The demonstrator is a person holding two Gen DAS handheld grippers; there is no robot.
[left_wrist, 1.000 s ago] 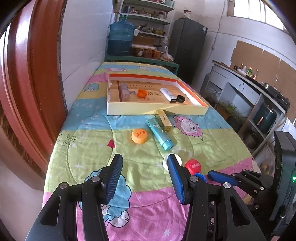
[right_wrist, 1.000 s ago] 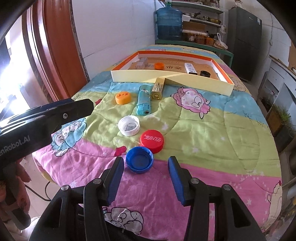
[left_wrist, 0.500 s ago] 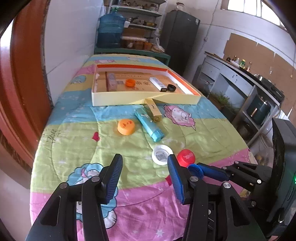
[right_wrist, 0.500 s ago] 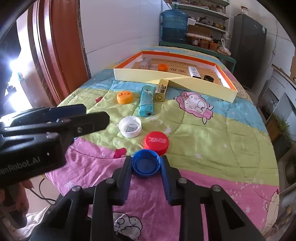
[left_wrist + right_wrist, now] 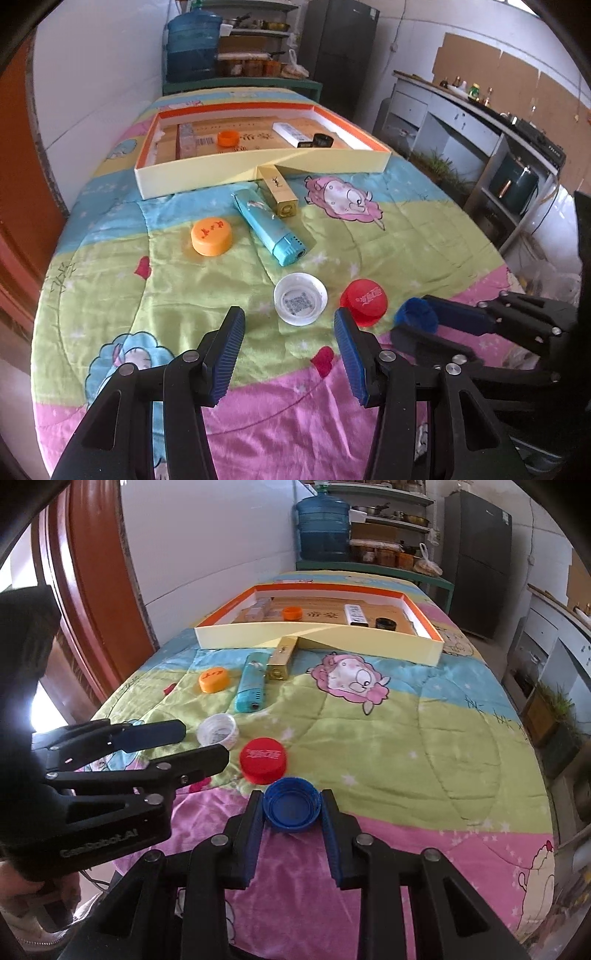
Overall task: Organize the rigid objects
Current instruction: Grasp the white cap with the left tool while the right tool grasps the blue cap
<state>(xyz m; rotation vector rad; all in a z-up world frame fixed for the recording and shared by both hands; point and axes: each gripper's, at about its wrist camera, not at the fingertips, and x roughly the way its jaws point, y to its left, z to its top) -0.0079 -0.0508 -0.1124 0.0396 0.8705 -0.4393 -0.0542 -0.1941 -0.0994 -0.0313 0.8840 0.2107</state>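
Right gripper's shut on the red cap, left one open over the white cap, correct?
Not quite. The right gripper is shut on the blue cap, as the right wrist view shows; the red cap lies free just beyond it. The left gripper is open near the white cap.

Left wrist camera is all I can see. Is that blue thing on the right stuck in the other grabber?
Observer: Yes. The right wrist view shows the right gripper shut on the blue cap, with a pad pressing on each side.
Operator: Is the cap upside down?
Observer: Its hollow side faces up, so you can look right into it.
Operator: Who's holding my grabber?
Observer: A person's hand shows at the bottom left edge of that view, behind the left gripper.
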